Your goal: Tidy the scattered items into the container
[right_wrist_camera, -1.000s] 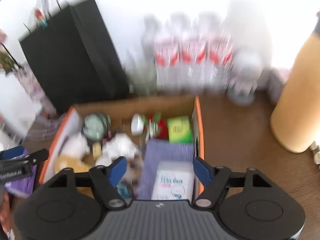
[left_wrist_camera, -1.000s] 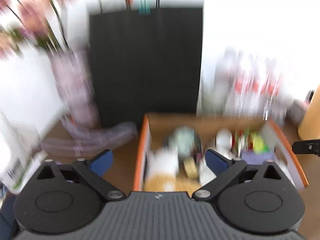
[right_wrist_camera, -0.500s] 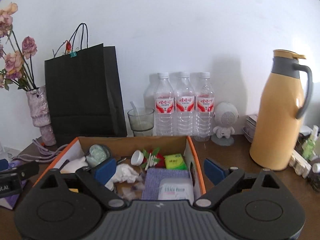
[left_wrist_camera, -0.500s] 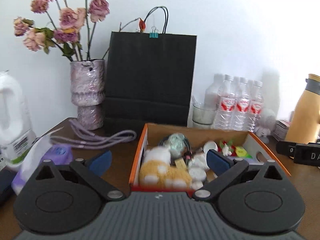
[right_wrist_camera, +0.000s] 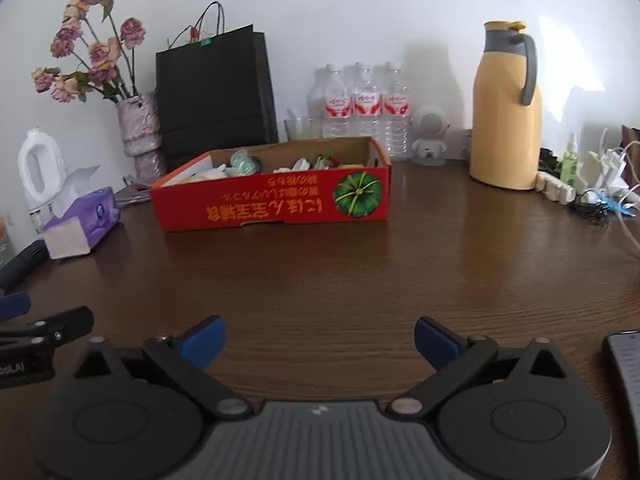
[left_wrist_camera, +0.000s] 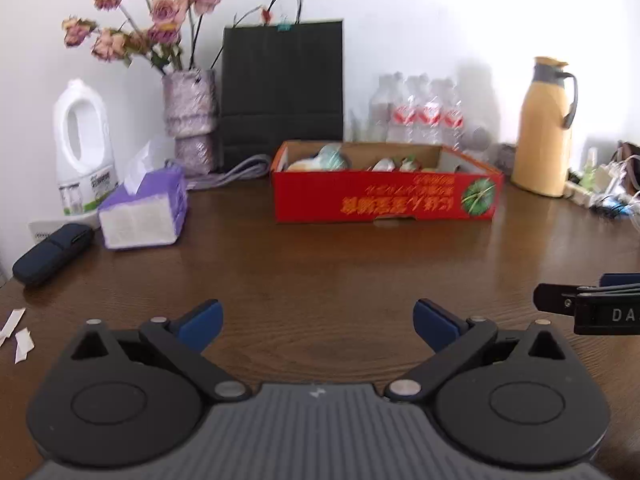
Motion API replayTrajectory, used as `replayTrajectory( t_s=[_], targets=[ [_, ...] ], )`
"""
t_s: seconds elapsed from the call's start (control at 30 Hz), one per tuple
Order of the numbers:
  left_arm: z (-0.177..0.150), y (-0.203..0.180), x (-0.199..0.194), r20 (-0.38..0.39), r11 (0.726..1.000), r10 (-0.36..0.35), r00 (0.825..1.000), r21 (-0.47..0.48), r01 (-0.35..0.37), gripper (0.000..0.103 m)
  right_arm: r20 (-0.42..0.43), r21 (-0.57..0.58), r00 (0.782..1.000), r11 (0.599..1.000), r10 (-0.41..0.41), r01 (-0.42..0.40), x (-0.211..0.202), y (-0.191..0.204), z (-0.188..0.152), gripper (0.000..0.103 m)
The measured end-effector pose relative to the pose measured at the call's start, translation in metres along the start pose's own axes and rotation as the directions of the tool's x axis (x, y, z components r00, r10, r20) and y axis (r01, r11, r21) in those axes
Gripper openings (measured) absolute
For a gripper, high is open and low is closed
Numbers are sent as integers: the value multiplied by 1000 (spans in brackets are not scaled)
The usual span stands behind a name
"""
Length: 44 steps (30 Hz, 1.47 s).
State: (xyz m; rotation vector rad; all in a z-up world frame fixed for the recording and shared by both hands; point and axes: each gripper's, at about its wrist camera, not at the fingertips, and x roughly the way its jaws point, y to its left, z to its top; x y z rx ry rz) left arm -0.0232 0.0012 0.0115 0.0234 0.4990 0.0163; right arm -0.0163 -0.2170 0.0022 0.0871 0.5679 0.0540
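Note:
A red cardboard box [left_wrist_camera: 384, 196] [right_wrist_camera: 276, 200] stands at the far side of the brown table, holding several small items whose tops show above its rim. My left gripper [left_wrist_camera: 318, 322] is open and empty, low over the table's near part, well short of the box. My right gripper [right_wrist_camera: 320, 338] is open and empty too, beside the left one. Each gripper shows at the edge of the other's view: the right one [left_wrist_camera: 588, 308], the left one [right_wrist_camera: 36, 328].
A purple tissue box [left_wrist_camera: 144, 208], a white jug [left_wrist_camera: 82, 148], a dark case [left_wrist_camera: 52, 252] and paper scraps [left_wrist_camera: 16, 332] lie left. A vase of roses [left_wrist_camera: 190, 120], black bag [left_wrist_camera: 282, 92], water bottles [right_wrist_camera: 366, 108] and yellow thermos [right_wrist_camera: 506, 112] line the wall. Cables [right_wrist_camera: 600, 200] lie right.
Both grippers have pulled back from above the box toward the near side of the table and dropped low. The box now appears far off, seen from its side.

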Motion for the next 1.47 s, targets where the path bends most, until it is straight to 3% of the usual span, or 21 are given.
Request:
replayTrajectory(
  t_s=[0.27, 0.6, 1.47],
  targets=[
    [-1, -9, 31, -76, 998, 19, 997, 54, -15, 103, -69, -60, 998, 998, 13, -18, 33, 16, 6, 101],
    [-2, -7, 55, -190, 999, 3, 982, 34, 4, 103, -124, -72, 992, 997, 15, -24, 48, 20, 2, 101],
    [-1, -4, 61, -204, 1000, -17, 979, -5, 16, 103, -140, -99, 990, 995, -10, -4, 54, 23, 4, 103]
  ],
)
